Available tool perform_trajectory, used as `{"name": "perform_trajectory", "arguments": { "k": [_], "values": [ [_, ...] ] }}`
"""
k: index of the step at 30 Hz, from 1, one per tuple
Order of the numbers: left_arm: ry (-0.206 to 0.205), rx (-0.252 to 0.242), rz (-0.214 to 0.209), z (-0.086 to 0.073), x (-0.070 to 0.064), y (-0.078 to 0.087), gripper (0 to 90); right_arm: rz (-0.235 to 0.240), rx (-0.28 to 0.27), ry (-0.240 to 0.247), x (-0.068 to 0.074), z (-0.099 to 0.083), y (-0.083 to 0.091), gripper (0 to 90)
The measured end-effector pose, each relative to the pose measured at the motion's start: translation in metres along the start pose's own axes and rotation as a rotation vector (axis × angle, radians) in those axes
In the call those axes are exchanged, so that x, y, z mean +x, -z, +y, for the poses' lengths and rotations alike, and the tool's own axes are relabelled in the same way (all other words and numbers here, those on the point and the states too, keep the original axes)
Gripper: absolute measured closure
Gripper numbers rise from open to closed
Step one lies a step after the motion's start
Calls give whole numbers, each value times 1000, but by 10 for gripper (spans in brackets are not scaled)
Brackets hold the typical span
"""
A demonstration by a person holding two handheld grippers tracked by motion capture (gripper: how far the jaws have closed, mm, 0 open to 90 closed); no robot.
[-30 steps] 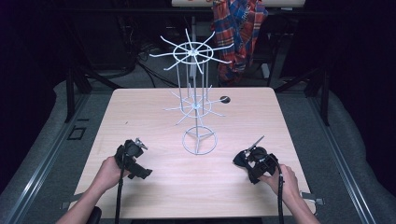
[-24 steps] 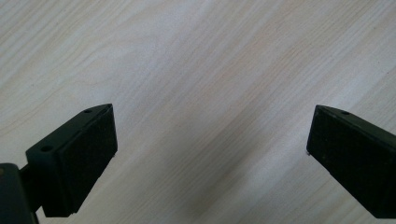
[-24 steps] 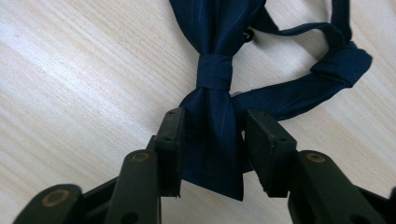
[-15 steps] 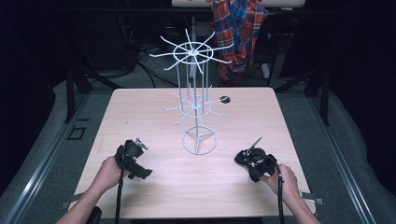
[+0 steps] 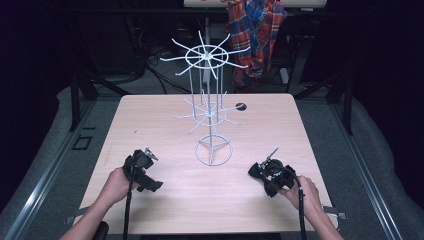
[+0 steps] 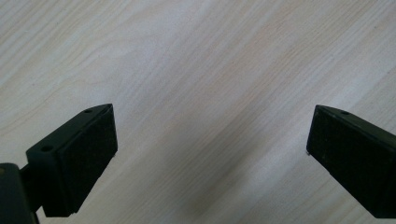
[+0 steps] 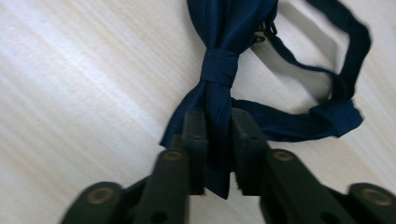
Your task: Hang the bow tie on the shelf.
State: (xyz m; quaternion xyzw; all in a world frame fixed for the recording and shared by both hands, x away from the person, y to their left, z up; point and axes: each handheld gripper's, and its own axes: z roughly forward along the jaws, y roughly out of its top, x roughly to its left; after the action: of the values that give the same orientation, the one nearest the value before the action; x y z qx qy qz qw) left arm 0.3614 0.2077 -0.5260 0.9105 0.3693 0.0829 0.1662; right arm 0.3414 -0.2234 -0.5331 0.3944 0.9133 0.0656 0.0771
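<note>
High view: the right gripper [image 5: 261, 172] rests low on the pale wooden table [image 5: 165, 112], near the white wire carousel rack [image 5: 209, 107].

Left gripper view: the left gripper [image 6: 210, 135] has jaws wide apart, empty, over bare wood.

Right gripper view: jaws pinched on one wing of the navy fabric bow tie [image 7: 224, 70] — its strap lies on the table. Judged step: pickup; next, lifting toward a rack arm.

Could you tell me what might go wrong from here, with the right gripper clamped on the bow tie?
The right gripper pinches only one wing of the navy bow tie, so the smooth cloth may slip out when lifted. Its loose strap trails on the table and could snag a prong of the white wire rack standing nearby. The left gripper is open and apart, so it gives no support.
</note>
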Motion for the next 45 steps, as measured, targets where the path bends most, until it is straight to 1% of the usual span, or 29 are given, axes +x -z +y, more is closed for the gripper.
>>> {"name": "perform_trajectory", "arguments": {
  "k": [1, 4, 5, 8, 9, 11, 12, 14, 15, 16, 17, 20, 22, 23, 25, 26, 27, 30, 31, 32, 33, 36, 38, 39, 41, 42, 43, 44, 45],
  "values": [
    [-2, 1, 0, 0, 0, 0, 19, 32, -9, -2, -3, -2, 1, 658],
    [-3, 0, 0, 0, 0, 0, 19, 53, -9, -10, -6, -5, 4, 609],
    [-2, 1, 0, 0, 0, 0, 20, 52, -18, -54, -8, -8, 5, 513],
    [-3, 2, 0, 0, 0, 0, 20, 63, -36, -83, -12, -10, 7, 456],
    [-5, 3, 1, 0, -1, 0, 20, 57, -74, -128, -16, -10, 8, 373],
    [-5, 4, 1, 1, -1, 0, 20, 56, -80, -141, -18, -8, 10, 346],
    [-5, 5, 1, 1, -1, -1, 20, 62, -97, -171, -19, -6, 9, 312],
    [-6, 8, 1, 1, -1, -1, 20, 39, -108, -202, -19, -2, 6, 265],
    [-5, 8, 3, 1, -1, -2, 21, 7, -91, -209, -20, 4, 1, 233],
    [-5, 8, 3, 1, -1, -2, 21, 7, -91, -209, -20, 4, 1, 233],
    [-2, 9, 0, 1, -2, -2, 21, -31, -63, -215, -21, 7, -3, 187],
    [-6, 15, 0, 0, -2, -2, 21, -24, -50, -230, -24, 7, -6, 178],
    [-10, 17, 2, 0, -1, -2, 21, -23, -35, -246, -26, 4, -7, 189],
    [-7, 14, 4, 0, -1, -2, 21, 18, -49, -261, -29, 2, -10, 230],
    [-6, 14, 3, 0, -1, -2, 21, 31, -49, -264, -31, 1, -10, 247],
    [-6, 14, 3, 0, -1, -2, 21, 46, -80, -293, -30, 0, -12, 266],
    [-6, 14, 4, 0, -1, -2, 22, 65, -58, -275, -33, 0, -10, 293],
    [-6, 14, 3, 0, -1, -2, 22, 77, -91, -288, -30, 0, -12, 356],
    [-6, 15, 3, 0, -1, -2, 22, 78, -71, -263, -30, 2, -9, 403],
    [-6, 15, 3, 0, -1, -2, 22, 78, -71, -263, -30, 2, -9, 403],
    [-6, 15, 4, 0, -1, -2, 22, 75, -66, -238, -27, 3, -9, 461],
    [-5, 16, 4, 0, -1, -2, 23, 66, -79, -243, -23, 4, -10, 500],
    [-5, 15, 4, 0, -1, -2, 23, 80, -64, -202, -22, 6, -9, 541],
    [-5, 18, 3, 0, -1, -2, 24, 83, -55, -179, -20, 7, -9, 607],
    [-9, 20, 4, 0, -1, -2, 24, 81, -54, -171, -19, 8, -8, 620],
    [-9, 20, 3, 0, -1, -2, 25, 92, -65, -176, -18, 8, -9, 651],
    [-9, 21, 4, 0, -1, -2, 26, 92, -58, -151, -17, 8, -9, 708],
    [-9, 21, 4, 0, -1, -2, 26, 92, -58, -151, -17, 8, -9, 708],
    [-10, 20, 4, 0, -1, -2, 26, 62, -50, -143, -13, 10, -8, 718]
  ]
}}
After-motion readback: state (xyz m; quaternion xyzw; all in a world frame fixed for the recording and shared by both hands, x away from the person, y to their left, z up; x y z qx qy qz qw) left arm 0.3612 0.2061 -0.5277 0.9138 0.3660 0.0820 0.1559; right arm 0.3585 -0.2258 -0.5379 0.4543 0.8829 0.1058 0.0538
